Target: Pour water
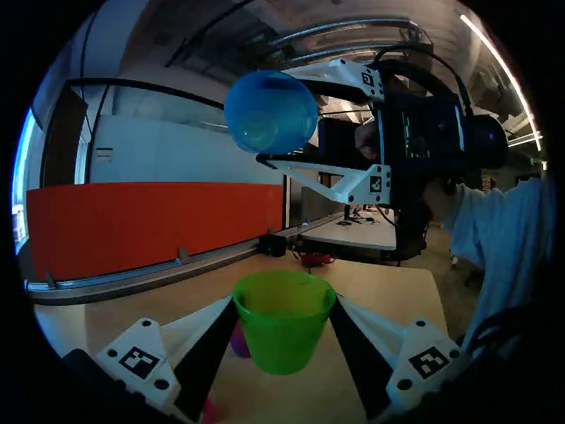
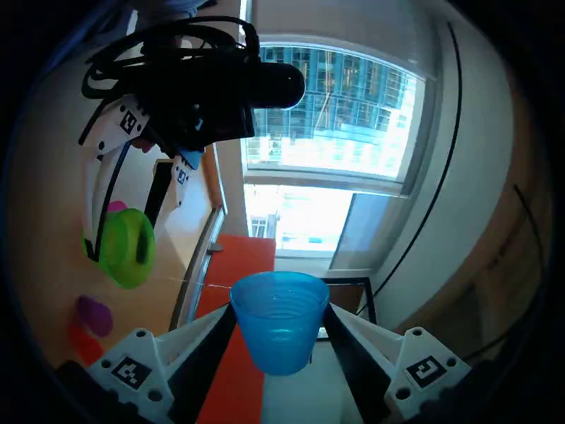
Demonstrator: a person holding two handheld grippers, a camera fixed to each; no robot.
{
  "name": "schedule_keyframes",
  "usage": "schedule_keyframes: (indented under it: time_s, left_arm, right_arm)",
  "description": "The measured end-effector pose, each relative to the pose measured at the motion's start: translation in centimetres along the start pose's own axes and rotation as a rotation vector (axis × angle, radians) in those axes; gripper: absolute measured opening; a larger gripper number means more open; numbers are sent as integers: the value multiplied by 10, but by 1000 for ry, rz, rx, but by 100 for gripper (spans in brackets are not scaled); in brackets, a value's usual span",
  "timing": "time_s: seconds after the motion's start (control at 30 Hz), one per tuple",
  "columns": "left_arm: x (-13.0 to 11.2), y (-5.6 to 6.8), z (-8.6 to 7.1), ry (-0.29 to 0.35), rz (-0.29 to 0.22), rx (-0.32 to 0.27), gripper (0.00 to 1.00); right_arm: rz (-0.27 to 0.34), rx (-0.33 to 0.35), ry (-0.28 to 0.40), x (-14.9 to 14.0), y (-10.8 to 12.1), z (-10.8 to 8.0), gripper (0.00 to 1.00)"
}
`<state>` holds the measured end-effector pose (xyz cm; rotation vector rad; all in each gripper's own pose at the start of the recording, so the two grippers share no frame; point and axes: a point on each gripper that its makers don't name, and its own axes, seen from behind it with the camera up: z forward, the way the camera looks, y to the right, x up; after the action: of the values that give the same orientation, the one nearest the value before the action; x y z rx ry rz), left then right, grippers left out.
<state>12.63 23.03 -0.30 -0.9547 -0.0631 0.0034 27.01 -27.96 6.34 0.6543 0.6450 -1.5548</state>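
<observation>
Now the left gripper is clamped on a green cup, both fingers pressing its sides, upright over the table; a purple cup sits just behind it. Higher up, the right gripper squeezes a blue cup between its fingers; in the left gripper view that cup lies tipped on its side, mouth facing the camera.

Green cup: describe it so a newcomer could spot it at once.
Find the wooden table in front of the orange panel. Over it, the left gripper clamps the green cup between its fingers. It is bright green and upright; the blue cup in the right gripper is tipped sideways, higher up.
</observation>
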Motion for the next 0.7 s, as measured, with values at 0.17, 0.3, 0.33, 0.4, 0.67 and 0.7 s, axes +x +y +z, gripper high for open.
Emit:
schedule_keyframes:
  time_s: [0.17, 0.3, 0.33, 0.4, 0.67, 0.7]
  left_arm:
    - [1, 0, -1, 0, 2, 2, 87]
    - [2, -1, -1, 1, 3, 4, 87]
    - [3, -1, -1, 2, 3, 4, 87]
    - [4, -1, -1, 2, 3, 5, 87]
    - [6, 0, -2, 5, 10, 9, 87]
    - [6, -1, -2, 6, 11, 9, 87]
  right_arm:
    - [36, 0, 3, -2, 0, 0, 89]
    - [102, -5, 9, -3, 0, -1, 89]
    - [121, -6, 11, -3, 0, -2, 89]
    - [164, -7, 15, -3, 0, -3, 89]
    - [408, -21, 34, -3, -1, -11, 89]
    - [447, -22, 36, -3, -1, -12, 89]
